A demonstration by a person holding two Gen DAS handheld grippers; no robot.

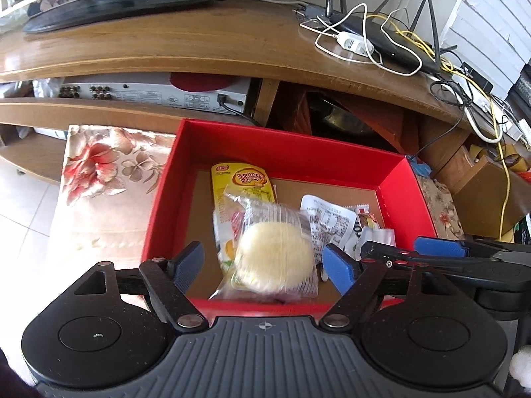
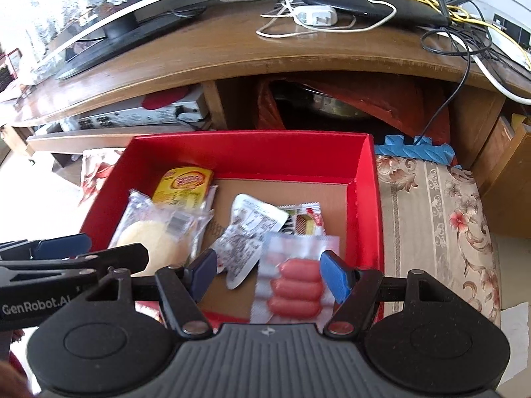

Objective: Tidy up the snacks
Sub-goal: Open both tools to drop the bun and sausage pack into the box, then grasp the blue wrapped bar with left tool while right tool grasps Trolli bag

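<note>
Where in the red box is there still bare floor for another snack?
Bare cardboard shows at the back right of the red box, between the far wall, the right wall and the white printed packet. A narrow strip runs between that packet and the yellow packet. The front half is crowded.

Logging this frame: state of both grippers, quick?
Left gripper: open, the pale round cake packet lies loose between its fingers.
Right gripper: open, over the sausage pack, not gripping.

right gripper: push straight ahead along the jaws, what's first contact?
Most likely the sausage pack, lying between the open jaws of the right gripper in the red box. Depth unclear.
</note>
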